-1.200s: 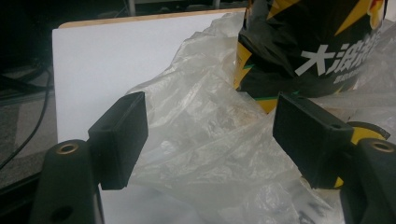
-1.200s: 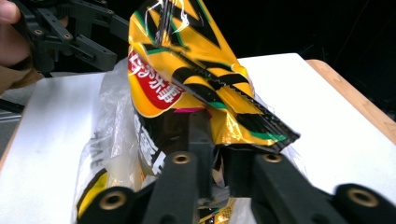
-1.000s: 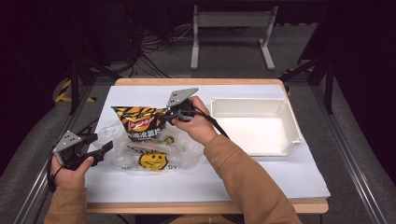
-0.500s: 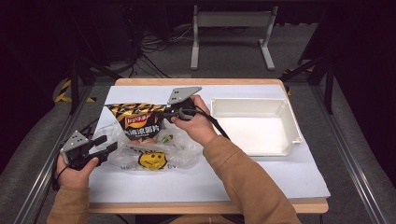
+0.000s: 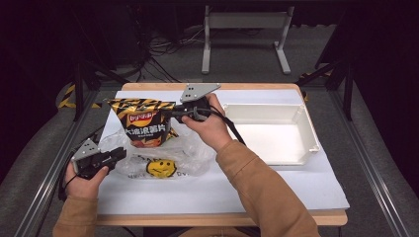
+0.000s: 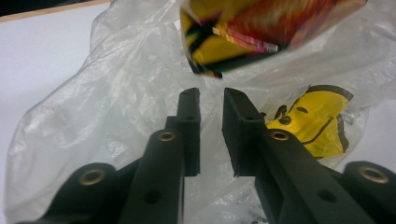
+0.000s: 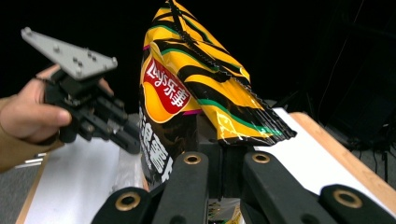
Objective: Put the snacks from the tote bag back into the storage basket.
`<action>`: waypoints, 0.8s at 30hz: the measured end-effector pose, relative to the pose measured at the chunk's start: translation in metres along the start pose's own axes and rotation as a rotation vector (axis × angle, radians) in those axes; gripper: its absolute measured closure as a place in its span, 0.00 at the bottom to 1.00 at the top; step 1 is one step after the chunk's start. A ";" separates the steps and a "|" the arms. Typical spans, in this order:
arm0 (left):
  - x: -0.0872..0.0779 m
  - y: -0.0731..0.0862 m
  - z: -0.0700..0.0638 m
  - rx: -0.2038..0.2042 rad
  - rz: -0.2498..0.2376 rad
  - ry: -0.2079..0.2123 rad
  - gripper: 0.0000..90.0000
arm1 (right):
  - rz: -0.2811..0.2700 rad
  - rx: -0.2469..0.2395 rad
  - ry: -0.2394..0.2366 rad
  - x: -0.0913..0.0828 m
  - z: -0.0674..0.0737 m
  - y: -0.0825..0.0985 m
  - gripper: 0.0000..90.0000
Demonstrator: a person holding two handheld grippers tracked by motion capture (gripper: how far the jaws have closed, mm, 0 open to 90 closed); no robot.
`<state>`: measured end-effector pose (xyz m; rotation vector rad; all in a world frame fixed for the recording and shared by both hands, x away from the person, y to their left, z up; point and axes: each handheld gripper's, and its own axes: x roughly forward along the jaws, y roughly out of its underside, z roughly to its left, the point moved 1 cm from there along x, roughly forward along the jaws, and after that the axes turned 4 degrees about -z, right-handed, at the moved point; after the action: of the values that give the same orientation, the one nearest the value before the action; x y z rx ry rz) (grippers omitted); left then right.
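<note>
A yellow and black striped chip bag (image 5: pixel 143 123) (image 7: pixel 187 93) hangs tilted above the table, and my right gripper (image 5: pixel 170 114) (image 7: pixel 222 135) is shut on its right edge. Under it lies a crumpled clear plastic bag (image 5: pixel 185 150) (image 6: pixel 116 93) with a yellow smiley face (image 5: pixel 161 168) (image 6: pixel 317 116). My left gripper (image 5: pixel 116 154) (image 6: pixel 211 100) sits at that bag's left edge. Its jaws have just been closing and stand a narrow gap apart, with the clear film showing in the gap. The chip bag's lower corner (image 6: pixel 252 32) hangs just beyond them.
A white rectangular tray (image 5: pixel 309 131) stands on the right half of the table. A white sheet (image 5: pixel 276 187) covers the wooden tabletop. Metal rails run along both sides of the table, and a stand's legs are behind it on the floor.
The right gripper has lifted the chip bag a little higher off the plastic bag. The left gripper's jaws have narrowed at the plastic bag's left edge.
</note>
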<state>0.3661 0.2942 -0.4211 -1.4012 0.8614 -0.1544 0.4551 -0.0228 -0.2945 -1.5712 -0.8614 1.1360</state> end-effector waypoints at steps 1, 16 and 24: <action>0.000 0.000 0.000 0.002 0.001 0.003 0.89 | -0.010 0.002 0.001 -0.001 0.000 -0.002 1.00; -0.002 -0.003 -0.002 0.008 -0.032 -0.020 0.54 | -0.047 -0.067 0.013 -0.014 0.004 -0.047 1.00; -0.005 -0.004 -0.003 0.003 -0.055 -0.026 0.37 | -0.053 -0.095 0.020 -0.021 0.005 -0.067 1.00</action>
<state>0.3630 0.2938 -0.4149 -1.4221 0.8012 -0.1784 0.4432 -0.0225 -0.2250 -1.6242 -0.9501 1.0533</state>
